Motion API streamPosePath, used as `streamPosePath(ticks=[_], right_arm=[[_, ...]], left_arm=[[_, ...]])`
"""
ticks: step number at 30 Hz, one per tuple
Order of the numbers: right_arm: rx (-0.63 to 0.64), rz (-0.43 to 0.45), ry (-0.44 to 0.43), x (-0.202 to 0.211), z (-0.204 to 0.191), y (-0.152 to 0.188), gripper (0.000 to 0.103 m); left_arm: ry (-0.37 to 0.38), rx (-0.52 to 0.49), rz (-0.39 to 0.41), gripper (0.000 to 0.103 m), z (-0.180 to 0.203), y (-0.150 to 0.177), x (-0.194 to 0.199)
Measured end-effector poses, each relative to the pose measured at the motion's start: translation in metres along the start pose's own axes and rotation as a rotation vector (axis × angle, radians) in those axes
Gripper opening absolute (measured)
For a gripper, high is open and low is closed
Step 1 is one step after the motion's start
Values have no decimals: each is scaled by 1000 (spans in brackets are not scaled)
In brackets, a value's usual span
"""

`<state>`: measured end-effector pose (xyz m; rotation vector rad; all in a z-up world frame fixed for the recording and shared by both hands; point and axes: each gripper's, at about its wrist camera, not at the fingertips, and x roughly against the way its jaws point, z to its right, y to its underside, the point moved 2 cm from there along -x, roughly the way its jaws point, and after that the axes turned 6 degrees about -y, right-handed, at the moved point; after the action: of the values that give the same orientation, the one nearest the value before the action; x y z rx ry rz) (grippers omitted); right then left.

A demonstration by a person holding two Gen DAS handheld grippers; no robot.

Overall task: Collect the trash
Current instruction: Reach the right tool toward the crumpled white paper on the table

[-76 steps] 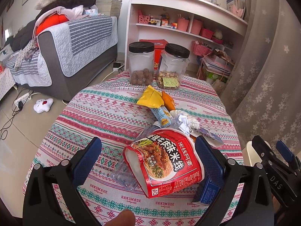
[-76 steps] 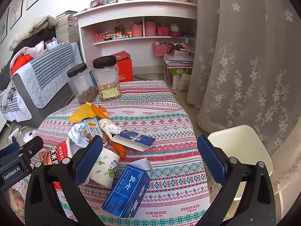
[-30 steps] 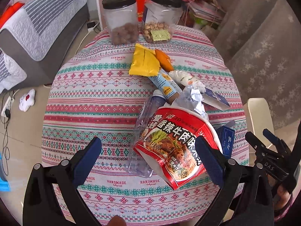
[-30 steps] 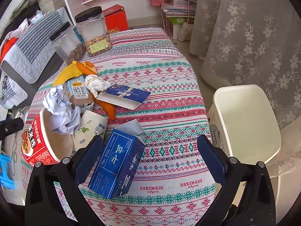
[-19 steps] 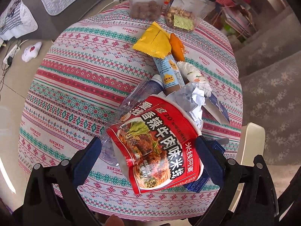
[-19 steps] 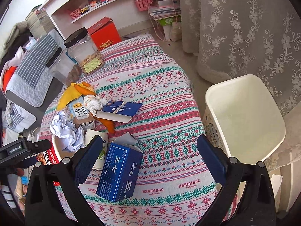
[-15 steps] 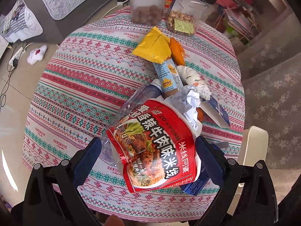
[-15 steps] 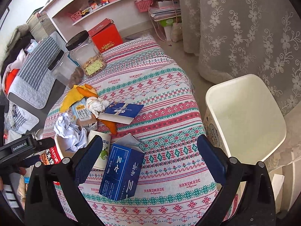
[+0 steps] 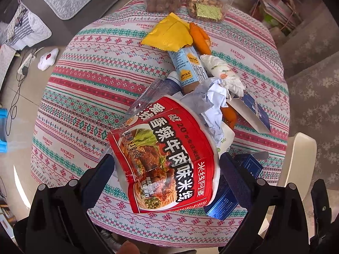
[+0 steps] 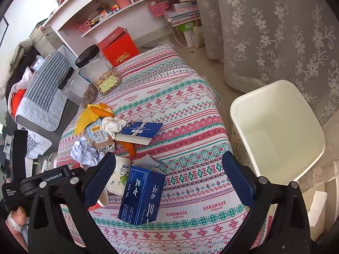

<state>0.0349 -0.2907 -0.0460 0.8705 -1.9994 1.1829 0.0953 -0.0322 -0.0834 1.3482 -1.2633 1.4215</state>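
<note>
A round table under a striped, patterned cloth carries the clutter, and a white bin stands on the floor just beside its edge, on the curtain side. The left gripper has its jaws spread wide to either side of a red noodle cup, which sits between the two pads with crumpled white paper stuffed in its mouth; whether the pads actually press on the cup cannot be told. The right gripper hangs above the near edge of the table with its jaws wide apart and nothing in them; a blue carton with an open flap lies below, near its left finger, next to a paper cup on its side. Farther back two black-lidded clear jars stand together at the far rim. In front of them lie a yellow wrapper, an orange snack, a milk carton, a wadded tissue and a flat blue packet, all close together in a loose line toward the cup.
</note>
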Motion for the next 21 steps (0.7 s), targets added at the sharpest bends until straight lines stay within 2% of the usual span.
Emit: streamPosePath(ticks=[5,7,10,14,18,21], right_arm=[[8,-14,-6,-3,-3,2,96],[14,-22,-4,-7,-5,3,96],[41,-33,-5,-14,-13,6,96],[136,-56,-23,-28,-35,15,96],[268,-111,-101,-43,-71,31,96],[426,-103,-97,-50,-102,42,96]], left_arm=[[95,6,82,95,-22,7,5],[132,23,100,95,-40,8,13],[134,53,174,95,-72,9,32],[196,136,241,95,-114,2,47],[173,206,348,95,-144,-7,46],[141,217,376,95,-158,-7,31]])
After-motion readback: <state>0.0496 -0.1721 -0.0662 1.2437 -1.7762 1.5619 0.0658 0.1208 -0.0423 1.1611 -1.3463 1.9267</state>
